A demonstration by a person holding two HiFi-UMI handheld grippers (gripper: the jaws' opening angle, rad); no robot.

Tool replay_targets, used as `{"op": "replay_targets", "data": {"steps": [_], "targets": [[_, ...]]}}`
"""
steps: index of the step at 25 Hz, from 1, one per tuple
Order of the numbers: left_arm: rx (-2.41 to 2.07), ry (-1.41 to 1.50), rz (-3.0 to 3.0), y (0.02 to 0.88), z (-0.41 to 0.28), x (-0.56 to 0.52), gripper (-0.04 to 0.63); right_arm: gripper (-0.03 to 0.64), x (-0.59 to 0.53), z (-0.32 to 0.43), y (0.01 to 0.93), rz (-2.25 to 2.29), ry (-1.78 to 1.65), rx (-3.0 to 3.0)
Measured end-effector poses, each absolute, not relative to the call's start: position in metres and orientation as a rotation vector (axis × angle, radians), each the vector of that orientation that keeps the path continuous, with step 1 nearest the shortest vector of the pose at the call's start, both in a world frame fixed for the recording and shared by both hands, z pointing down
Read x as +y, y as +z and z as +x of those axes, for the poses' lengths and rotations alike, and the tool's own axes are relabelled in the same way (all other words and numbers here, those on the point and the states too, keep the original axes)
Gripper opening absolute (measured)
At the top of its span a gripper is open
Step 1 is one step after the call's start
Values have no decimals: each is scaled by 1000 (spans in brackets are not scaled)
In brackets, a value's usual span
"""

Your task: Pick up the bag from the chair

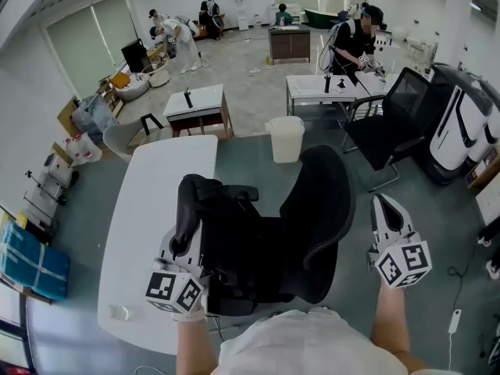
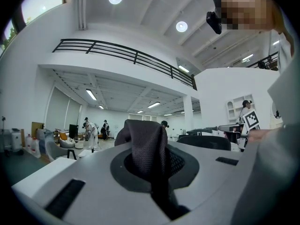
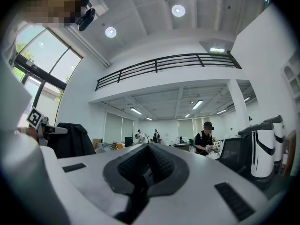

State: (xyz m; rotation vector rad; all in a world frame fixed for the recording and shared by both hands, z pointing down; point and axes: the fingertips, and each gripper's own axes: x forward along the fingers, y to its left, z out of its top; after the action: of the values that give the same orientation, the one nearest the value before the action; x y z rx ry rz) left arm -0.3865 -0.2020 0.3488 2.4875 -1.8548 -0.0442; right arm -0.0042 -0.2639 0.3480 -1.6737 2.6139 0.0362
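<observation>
left tool (image 1: 181, 247) clamped on bag (image 1: 226, 244) strap to lift it off chair (image 1: 324, 209); right tool (image 1: 387, 211) closed, empty, spare.

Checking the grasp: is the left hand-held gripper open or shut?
Shut: in its own view, the left hand-held gripper has its jaws pinched on the bag strap.
</observation>
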Motion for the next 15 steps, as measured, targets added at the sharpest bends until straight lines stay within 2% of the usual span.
{"op": "replay_targets", "data": {"steps": [15], "targets": [[-1826, -63, 2497, 350, -385, -200, 41, 17, -259, -15, 343, -1639, 48, 2650]]}}
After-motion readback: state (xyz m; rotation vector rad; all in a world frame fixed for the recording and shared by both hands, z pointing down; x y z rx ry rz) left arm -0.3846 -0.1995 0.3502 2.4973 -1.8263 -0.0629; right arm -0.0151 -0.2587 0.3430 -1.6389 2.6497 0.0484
